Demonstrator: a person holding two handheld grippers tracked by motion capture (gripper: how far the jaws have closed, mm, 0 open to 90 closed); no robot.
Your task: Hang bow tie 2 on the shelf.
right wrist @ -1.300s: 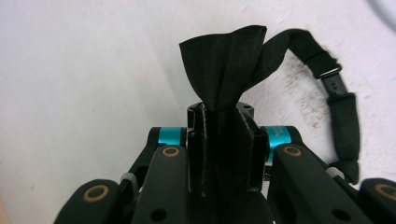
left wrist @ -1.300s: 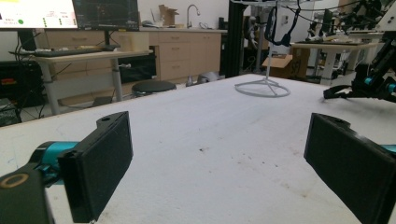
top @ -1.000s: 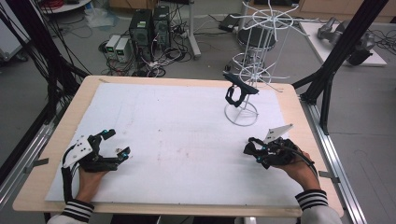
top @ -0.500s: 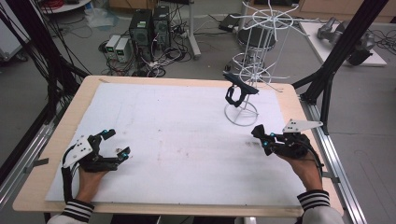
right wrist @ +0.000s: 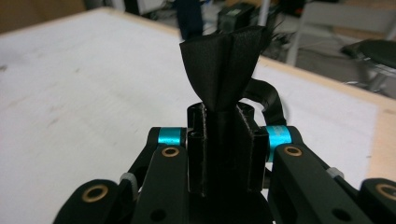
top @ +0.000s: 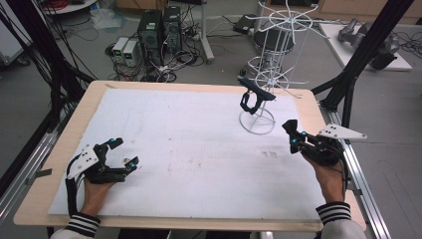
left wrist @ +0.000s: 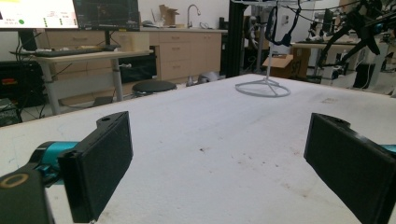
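Resting at the left, the left gripper (top: 124, 152) lies low on the white table cover (top: 189, 149) with its two black pads spread wide and nothing between them. The left gripper view looks along the bare cover in that gap.

Farther right, well apart from both sets of fingers, a white wire stand (top: 256, 127) rises from a ring base. A dark object (top: 254, 97) hangs on it, too small to identify.

At the right edge, the right gripper (top: 293, 137) is lifted off the table. Its pads are pressed nearly together, pinching a black fabric piece (right wrist: 224, 60) by its lower end.

It is probably light, soft and limp, so it should fold and droop rather than keep a shape. The matte cloth looks unlikely to slip or break. Gathering the layers and pinching them low, as now, seems a sound hold, while a grip on a single loose edge could let the rest sag or unfold.

The piece is plain black and matte. It stands straight up from between the fingers and fans into several creased folds above them. A narrow black strap (right wrist: 271, 105) curls just behind the fingertips, on their far side.
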